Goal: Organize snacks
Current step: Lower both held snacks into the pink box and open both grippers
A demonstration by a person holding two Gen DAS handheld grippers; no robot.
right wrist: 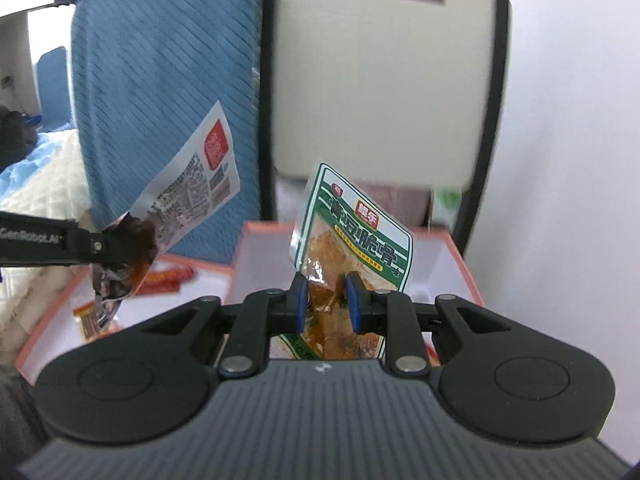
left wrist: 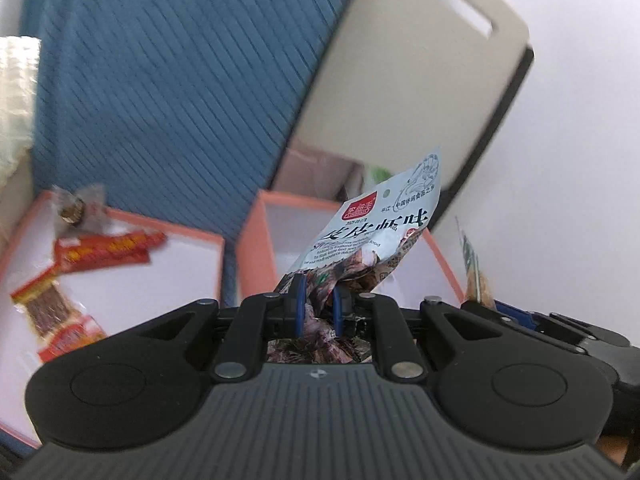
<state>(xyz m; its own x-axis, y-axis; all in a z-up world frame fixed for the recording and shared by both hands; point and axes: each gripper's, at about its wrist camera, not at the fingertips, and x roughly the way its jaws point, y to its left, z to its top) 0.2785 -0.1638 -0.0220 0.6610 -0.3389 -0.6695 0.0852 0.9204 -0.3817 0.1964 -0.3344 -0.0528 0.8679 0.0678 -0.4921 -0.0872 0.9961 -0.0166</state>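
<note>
L claw is clamping the crumpled lower end of a pale blue snack pack, which is sticking up over the orange-rimmed box at frame centre. R claw is pinching the bottom of a green-bordered snack pack, also poised above that same box. A 2nd box at lower left is already holding red snack packs.

Risks, as I judge them:
- Both grips are sitting low on floppy film, so packs are likely flopping or sliding out w/ any quick swing.
- Both packs are heading over one box; if they're diff. kinds, one is landing in the wrong bin.
- Claws are working close together, as the right wrist view shows at left edge, so they could be bumping each other on release.
</note>
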